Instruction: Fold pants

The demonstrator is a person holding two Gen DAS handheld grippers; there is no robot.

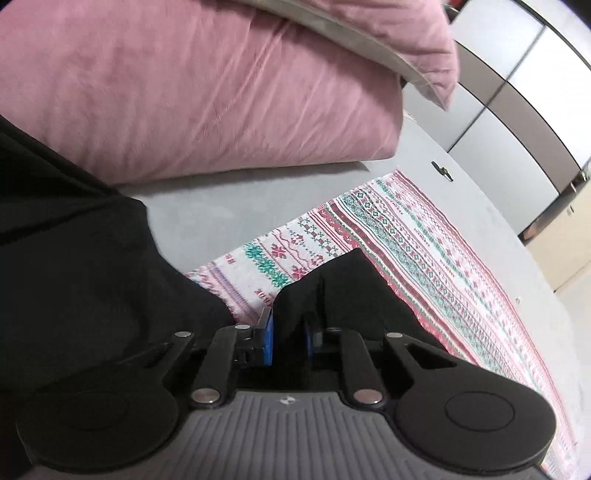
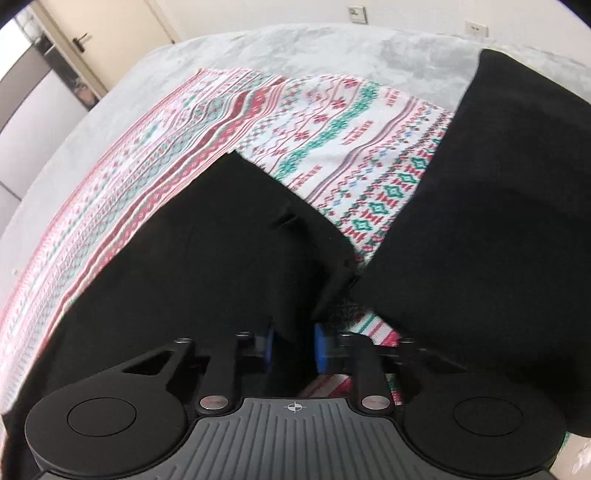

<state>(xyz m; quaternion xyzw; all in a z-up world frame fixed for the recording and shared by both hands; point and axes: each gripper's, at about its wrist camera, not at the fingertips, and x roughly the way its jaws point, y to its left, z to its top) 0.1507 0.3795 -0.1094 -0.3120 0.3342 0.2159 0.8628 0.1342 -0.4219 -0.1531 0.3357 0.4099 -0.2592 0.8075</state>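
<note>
A grey bed cover (image 1: 207, 206) carries a patterned blanket (image 1: 406, 236), the landmark here. Pink pillows (image 1: 192, 96) sit beyond the blanket. Black pants (image 2: 192, 236) lie across the blanket. The left gripper (image 1: 289, 339) is pinched on pants cloth — blue pads nearly together. The right gripper (image 2: 293, 345) likewise clamps a pants edge over the blanket.

Black pants (image 2: 207, 236); patterned blanket (image 2: 332, 122) in white with red, pink and teal-green bands of snowflake, diamond and zigzag motifs. Pale grey bedspread (image 1: 207, 206); dusty pink pillows (image 1: 192, 96), the upper one edged in grey. Black grippers with blue pads (image 1: 269, 339), grey ribbed housings; cream door (image 2: 110, 33), white walls, white wardrobe panels (image 1: 517, 66) with dark frames.
</note>
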